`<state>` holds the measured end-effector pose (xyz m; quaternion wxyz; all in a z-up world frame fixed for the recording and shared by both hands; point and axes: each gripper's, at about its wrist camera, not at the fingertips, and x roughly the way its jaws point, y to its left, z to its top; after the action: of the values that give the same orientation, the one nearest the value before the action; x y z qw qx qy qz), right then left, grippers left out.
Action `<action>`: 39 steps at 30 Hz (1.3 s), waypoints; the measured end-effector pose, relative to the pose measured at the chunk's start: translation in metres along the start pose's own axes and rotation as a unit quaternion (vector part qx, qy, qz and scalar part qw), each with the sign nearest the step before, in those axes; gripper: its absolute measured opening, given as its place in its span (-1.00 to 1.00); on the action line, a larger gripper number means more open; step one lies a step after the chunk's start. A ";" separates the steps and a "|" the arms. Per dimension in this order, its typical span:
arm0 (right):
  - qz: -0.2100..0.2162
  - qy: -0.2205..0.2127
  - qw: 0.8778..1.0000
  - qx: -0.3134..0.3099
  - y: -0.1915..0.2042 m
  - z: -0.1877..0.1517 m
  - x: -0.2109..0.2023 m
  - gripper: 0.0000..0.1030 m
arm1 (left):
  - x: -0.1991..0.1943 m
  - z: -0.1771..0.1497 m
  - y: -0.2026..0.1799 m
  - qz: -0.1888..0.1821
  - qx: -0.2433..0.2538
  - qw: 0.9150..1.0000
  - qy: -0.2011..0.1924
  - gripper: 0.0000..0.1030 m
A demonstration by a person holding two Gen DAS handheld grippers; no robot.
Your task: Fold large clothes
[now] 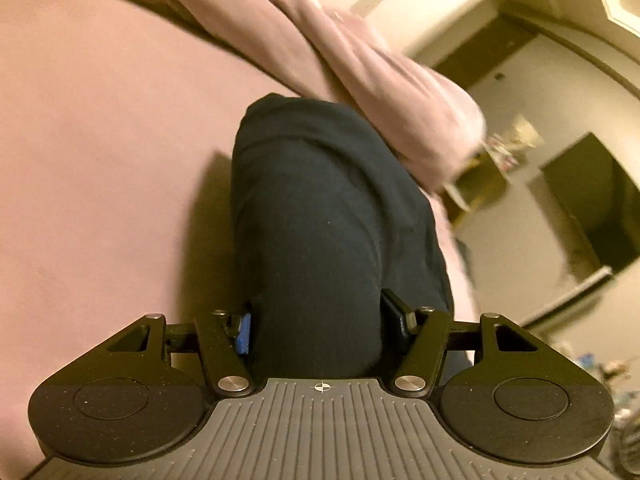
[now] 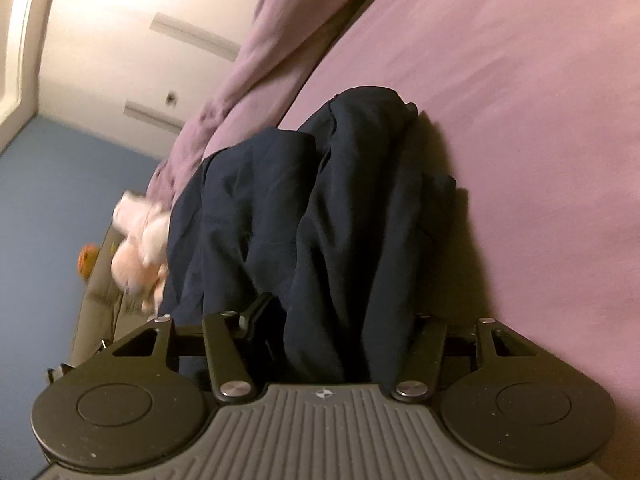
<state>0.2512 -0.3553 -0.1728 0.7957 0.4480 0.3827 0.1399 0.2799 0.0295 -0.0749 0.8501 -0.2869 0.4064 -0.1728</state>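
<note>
A large dark navy garment [image 1: 320,216] hangs from my left gripper [image 1: 320,328], whose jaws are closed on a thick bunch of its fabric above the pink bed sheet [image 1: 100,160]. In the right wrist view the same navy garment [image 2: 328,208] drapes in folds from my right gripper [image 2: 340,336], which is shut on another part of it. The fingertips of both grippers are mostly buried in cloth. The garment's far end rests on the purple sheet [image 2: 520,100].
A bunched pink duvet [image 1: 360,52] lies along the bed's far side and also shows in the right wrist view [image 2: 288,20]. A pale plush toy [image 2: 140,240] sits at the bed edge by the blue floor [image 2: 52,200]. Walls, a dark screen [image 1: 600,200] and doors lie beyond.
</note>
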 end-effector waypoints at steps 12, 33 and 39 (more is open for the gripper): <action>-0.086 -0.012 0.991 -0.102 0.058 -0.034 -0.007 0.36 | -0.052 -0.023 0.039 0.103 0.011 0.994 -0.047 0.48; -0.216 -0.211 0.896 -0.324 0.158 -0.097 0.071 -0.18 | -0.011 -0.045 -0.005 0.210 0.042 0.964 -0.158 0.78; -0.222 -0.224 0.900 -0.302 0.117 -0.095 0.082 -0.19 | 0.011 -0.068 0.011 0.200 0.051 0.956 -0.208 0.91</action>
<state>0.2506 -0.1857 -0.1455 0.9679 0.1094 0.2236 -0.0360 0.2341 0.0088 -0.1231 0.9465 -0.1850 0.2606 0.0439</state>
